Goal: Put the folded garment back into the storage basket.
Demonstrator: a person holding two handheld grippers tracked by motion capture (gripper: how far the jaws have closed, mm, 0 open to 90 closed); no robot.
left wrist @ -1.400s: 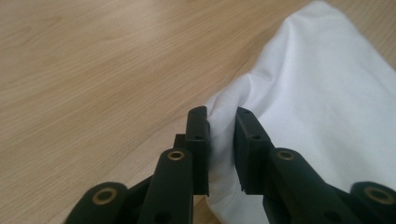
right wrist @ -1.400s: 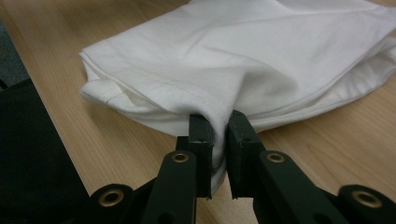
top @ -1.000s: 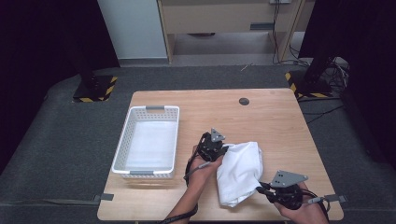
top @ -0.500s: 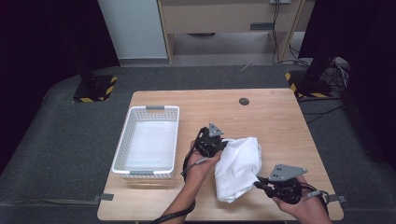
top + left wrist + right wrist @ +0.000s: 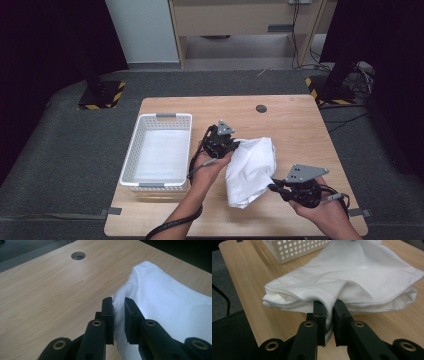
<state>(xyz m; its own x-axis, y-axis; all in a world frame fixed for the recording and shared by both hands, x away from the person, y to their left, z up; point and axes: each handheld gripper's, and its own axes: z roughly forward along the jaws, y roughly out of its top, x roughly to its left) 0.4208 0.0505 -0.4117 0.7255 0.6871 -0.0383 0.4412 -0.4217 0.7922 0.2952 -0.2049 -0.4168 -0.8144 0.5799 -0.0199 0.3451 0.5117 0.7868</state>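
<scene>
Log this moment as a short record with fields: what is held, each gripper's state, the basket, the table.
held item: folded white cloth, pinched at two places
left gripper: shut on a fold at the cloth's edge
right gripper: shut on a hemmed fold of the cloth
cloth position: part sagging between the grippers, over the table
basket: white, perforated, to the left of the cloth, white lining or cloth inside
table: light wood, round hole near the far edge

floor: grey carpet (image 5: 60, 150) | table (image 5: 295, 125): light wood (round hole) | surroundings: dark
</scene>
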